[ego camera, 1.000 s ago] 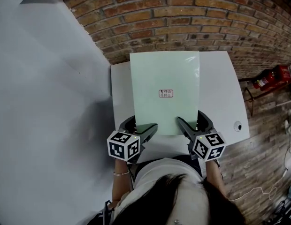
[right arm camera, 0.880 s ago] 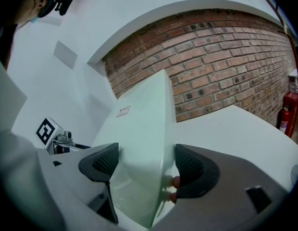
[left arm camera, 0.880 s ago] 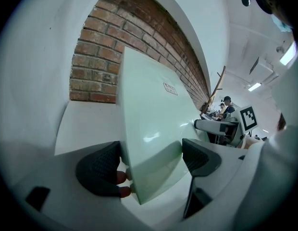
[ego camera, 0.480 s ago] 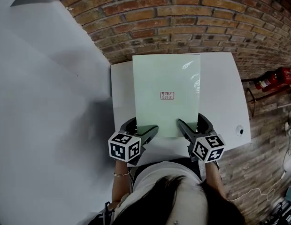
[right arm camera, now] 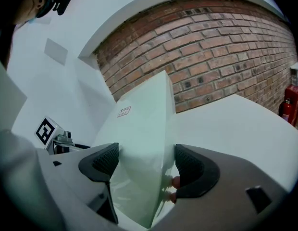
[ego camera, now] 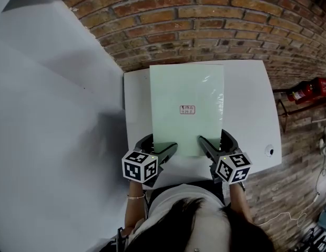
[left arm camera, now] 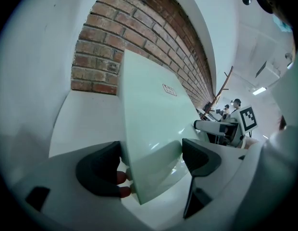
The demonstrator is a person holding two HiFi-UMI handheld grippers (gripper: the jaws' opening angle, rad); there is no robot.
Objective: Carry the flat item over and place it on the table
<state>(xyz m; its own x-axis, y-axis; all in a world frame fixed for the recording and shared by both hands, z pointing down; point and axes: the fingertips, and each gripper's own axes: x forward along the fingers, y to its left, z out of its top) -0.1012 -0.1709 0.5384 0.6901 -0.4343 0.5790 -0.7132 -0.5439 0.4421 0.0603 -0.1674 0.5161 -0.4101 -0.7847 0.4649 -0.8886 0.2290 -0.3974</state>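
Brick wall is backing the white desk; the fingers of the left gripper and the right gripper are clamping the green sheet at its near corners.

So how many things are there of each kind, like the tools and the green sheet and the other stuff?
tools: 2, the left tool and the right tool, each shut on the sheet's near edge
pale green sheet: 1
white table: 1
red fire extinguisher: 1
Total: 5

Bright even light, fisheye edges, sharp
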